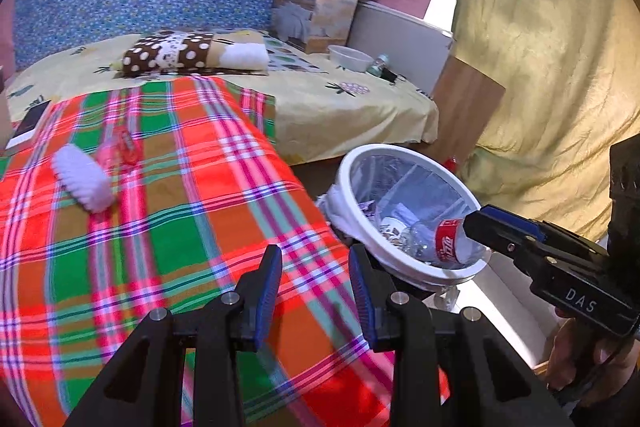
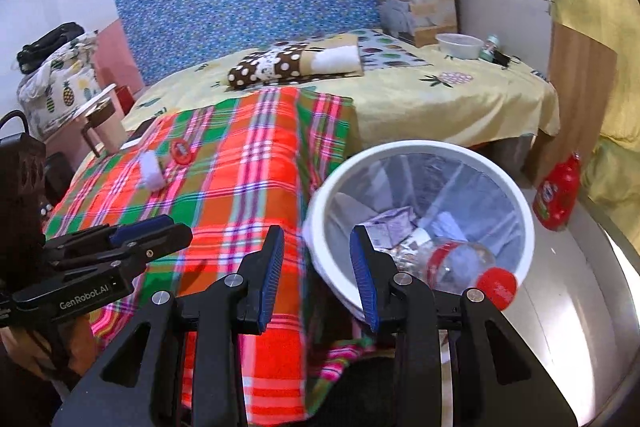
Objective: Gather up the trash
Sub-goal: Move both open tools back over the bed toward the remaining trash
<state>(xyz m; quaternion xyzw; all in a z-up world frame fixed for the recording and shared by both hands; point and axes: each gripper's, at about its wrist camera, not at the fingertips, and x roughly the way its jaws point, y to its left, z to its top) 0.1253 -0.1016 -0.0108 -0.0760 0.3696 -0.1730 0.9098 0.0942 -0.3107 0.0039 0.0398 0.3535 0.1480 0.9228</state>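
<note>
A white trash bin (image 1: pixel 348 167) with a clear liner stands on the floor beside the plaid-covered table (image 1: pixel 168 227). A clear plastic bottle with a red label (image 1: pixel 436 239) lies inside it among paper scraps; it also shows in the right wrist view (image 2: pixel 452 263) with its red cap. My left gripper (image 1: pixel 316 279) is open and empty over the table's near corner. My right gripper (image 2: pixel 316 267) is open and empty, just above the bin's near rim (image 2: pixel 528 215). On the table lie a white ribbed piece (image 1: pixel 82 183) and a red wrapper (image 1: pixel 128 147).
A bed with a yellow sheet (image 1: pixel 320 99) lies behind the table, holding a pillow, a cardboard box (image 1: pixel 316 7), a white bowl (image 1: pixel 350 59) and a small bottle. A red jug (image 2: pixel 558 191) stands on the floor right of the bin. A wooden panel (image 2: pixel 576 107) stands by the curtain.
</note>
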